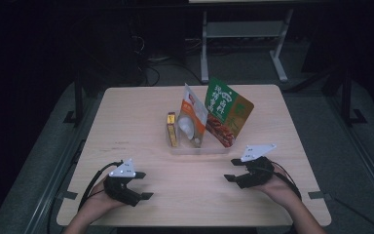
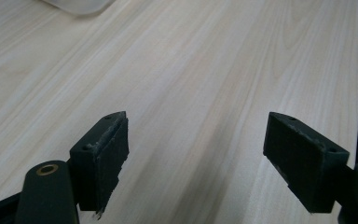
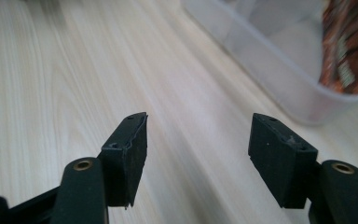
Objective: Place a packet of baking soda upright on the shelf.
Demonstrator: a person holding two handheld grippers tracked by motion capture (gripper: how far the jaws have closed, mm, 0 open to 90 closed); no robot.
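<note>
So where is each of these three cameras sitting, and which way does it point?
High view: above the person's side, looking forward and down on the table; both forearms and grippers show.
Left gripper view: rides the left gripper, facing bare tabletop; open jaws.
Right gripper view: rides the right gripper, facing the clear tray; open jaws.
Shared: tray and tabletop.

- One wooden table (image 1: 126,117) is seen under dim light.
- One clear plastic tray (image 1: 199,147) is set on it.
- Three packets are counted standing in the tray: one green pouch (image 1: 229,109), one white-and-orange pouch (image 1: 191,119), and one small yellow box (image 1: 172,129).
- Two handheld grippers are seen near the front edge: a left gripper (image 1: 143,185) and a right gripper (image 1: 232,169).
- Two hands are counted, one behind each.
</note>
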